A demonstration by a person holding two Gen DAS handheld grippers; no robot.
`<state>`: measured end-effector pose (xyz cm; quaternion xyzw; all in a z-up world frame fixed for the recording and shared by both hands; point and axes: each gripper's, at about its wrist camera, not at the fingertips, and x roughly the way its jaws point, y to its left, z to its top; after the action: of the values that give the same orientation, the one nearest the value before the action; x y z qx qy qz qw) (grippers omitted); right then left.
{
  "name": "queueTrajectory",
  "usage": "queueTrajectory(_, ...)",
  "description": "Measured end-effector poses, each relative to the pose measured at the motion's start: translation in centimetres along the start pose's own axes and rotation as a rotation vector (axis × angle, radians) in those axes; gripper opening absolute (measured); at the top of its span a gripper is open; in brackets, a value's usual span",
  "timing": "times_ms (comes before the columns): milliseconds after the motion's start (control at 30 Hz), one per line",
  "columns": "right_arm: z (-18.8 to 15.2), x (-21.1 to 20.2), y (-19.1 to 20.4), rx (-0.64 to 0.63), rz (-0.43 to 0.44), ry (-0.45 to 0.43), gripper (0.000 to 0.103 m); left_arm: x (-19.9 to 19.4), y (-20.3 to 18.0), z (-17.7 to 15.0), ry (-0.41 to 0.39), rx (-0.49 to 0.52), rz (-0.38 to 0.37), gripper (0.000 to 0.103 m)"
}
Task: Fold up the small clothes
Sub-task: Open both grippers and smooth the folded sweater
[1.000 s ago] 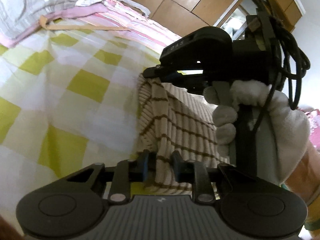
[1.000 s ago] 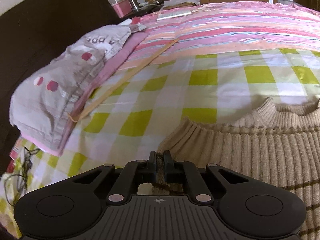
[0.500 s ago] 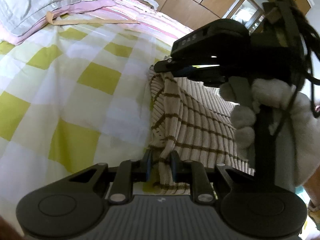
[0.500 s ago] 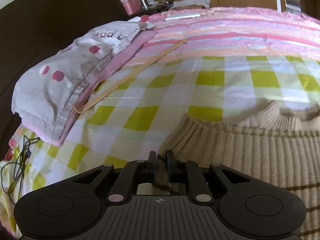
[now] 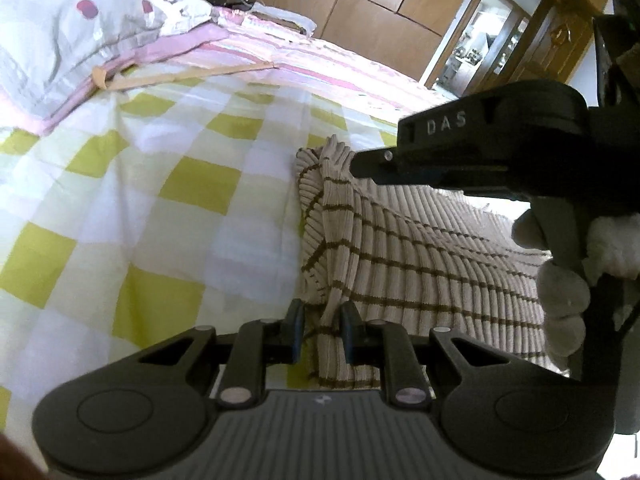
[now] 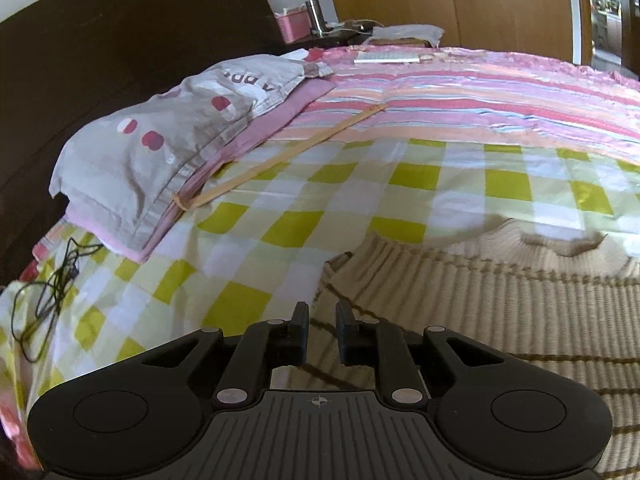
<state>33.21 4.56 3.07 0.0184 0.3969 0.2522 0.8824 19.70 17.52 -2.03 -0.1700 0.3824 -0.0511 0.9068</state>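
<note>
A cream ribbed sweater with thin brown stripes (image 5: 420,248) lies on the checked bedspread (image 5: 160,200). My left gripper (image 5: 323,320) is shut on a bunched fold at the sweater's lower edge. In the right wrist view the sweater (image 6: 500,312) spreads right, with its collar at the far side. My right gripper (image 6: 322,320) is opening its jaws; striped knit shows in the gap and the pads stand off it. From the left wrist view the right gripper (image 5: 358,164) hovers at the raised sweater corner, held by a white-gloved hand (image 5: 560,292).
A grey pillow with red spots (image 6: 160,140) lies on a pink one at the bed's left. Beside them is a thin wooden stick (image 6: 280,160). A black cable (image 6: 48,280) trails at the left edge. A pink striped blanket (image 6: 480,92) covers the far side, with wardrobes behind.
The right gripper's jaws have parted from shut on the sweater's edge, and it has risen and drifted sideways. The left gripper keeps its grip and has tilted a little.
</note>
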Motion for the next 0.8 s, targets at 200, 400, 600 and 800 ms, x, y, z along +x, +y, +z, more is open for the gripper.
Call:
queueTrajectory(200, -1.5, 0.6, -1.1, 0.007, 0.039, 0.054, 0.017, -0.1, -1.4, -0.3, -0.005, 0.06, 0.058, 0.025)
queueTrajectory(400, -2.9, 0.8, -0.7, -0.045, 0.044, 0.082, 0.017, -0.2, -2.4, -0.8, 0.004, 0.081, 0.104, 0.025)
queueTrajectory(600, -2.7, -2.8, -2.6, -0.029, 0.037, 0.018, 0.017, -0.9, -4.0, -1.0, -0.016, 0.127, 0.136, 0.025)
queueTrajectory(800, -3.6, -7.4, -7.5, 0.04, 0.002, -0.035, 0.023, -2.7, -6.4, -1.2, -0.074, 0.192, 0.175, 0.025)
